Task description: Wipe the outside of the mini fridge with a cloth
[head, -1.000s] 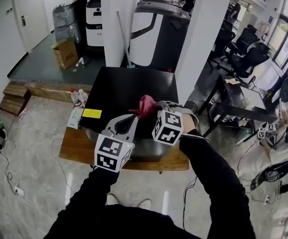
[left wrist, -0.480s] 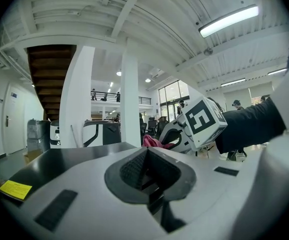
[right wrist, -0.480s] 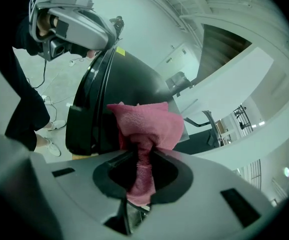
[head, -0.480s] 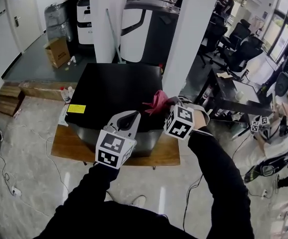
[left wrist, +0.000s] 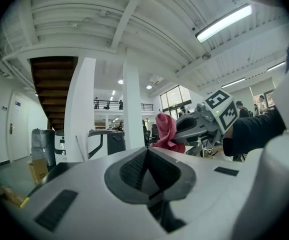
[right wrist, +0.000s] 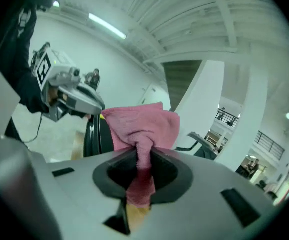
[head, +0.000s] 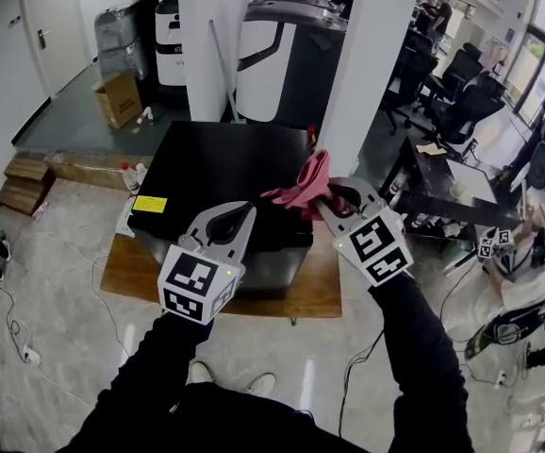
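On a low wooden tabletop [head: 126, 270] stands the black mini fridge [head: 225, 168], with a yellow label [head: 149, 205] on its top whose print is too small to read. Above its right edge, the right hand-held gripper [head: 327, 194] clamps the pink cloth [head: 299, 183]. The left hand-held gripper [head: 242, 215] hovers over the front edge, jaws together, empty.
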`<state>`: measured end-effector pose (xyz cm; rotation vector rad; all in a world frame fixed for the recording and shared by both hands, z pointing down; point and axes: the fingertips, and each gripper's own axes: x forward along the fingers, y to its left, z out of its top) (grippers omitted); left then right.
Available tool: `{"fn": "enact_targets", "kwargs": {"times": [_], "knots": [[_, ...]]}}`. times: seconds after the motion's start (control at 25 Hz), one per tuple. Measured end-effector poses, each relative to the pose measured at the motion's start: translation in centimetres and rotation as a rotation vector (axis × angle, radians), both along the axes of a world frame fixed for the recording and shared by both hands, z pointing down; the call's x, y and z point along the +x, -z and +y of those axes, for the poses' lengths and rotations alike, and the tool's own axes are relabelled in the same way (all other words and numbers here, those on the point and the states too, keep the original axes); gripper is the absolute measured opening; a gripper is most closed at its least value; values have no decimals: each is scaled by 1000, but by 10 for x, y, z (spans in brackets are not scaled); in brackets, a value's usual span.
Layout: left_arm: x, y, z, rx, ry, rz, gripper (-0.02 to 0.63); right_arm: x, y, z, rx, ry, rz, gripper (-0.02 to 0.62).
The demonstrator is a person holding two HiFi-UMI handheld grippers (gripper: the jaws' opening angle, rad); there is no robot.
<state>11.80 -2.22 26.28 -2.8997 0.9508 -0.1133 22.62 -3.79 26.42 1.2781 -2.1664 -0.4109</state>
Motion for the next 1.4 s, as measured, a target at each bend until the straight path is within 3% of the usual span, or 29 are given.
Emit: {"fn": "enact_targets", "kwargs": {"times": [0.2, 0.4, 0.6, 1.0, 1.2, 1.4], "knots": [[-42, 9, 19, 23, 10, 44, 6, -48, 18, 38, 79, 92, -240, 67], [-94, -9, 33, 28, 27, 58, 6, -116, 3, 62, 131, 135, -340, 69], [-168, -36, 47, -2, 16, 127, 6, -201, -32, 77, 128, 131, -496, 71], [-382, -80, 30, -27, 87, 151, 6, -412, -98, 62, 56, 89, -673, 71], [-456, -91, 17, -1, 81, 177, 6, -484, -113, 44, 46, 52, -742, 71], [-504, -92, -6, 2, 98, 185, 6, -530, -111, 19, 53, 24, -786, 71]]}}
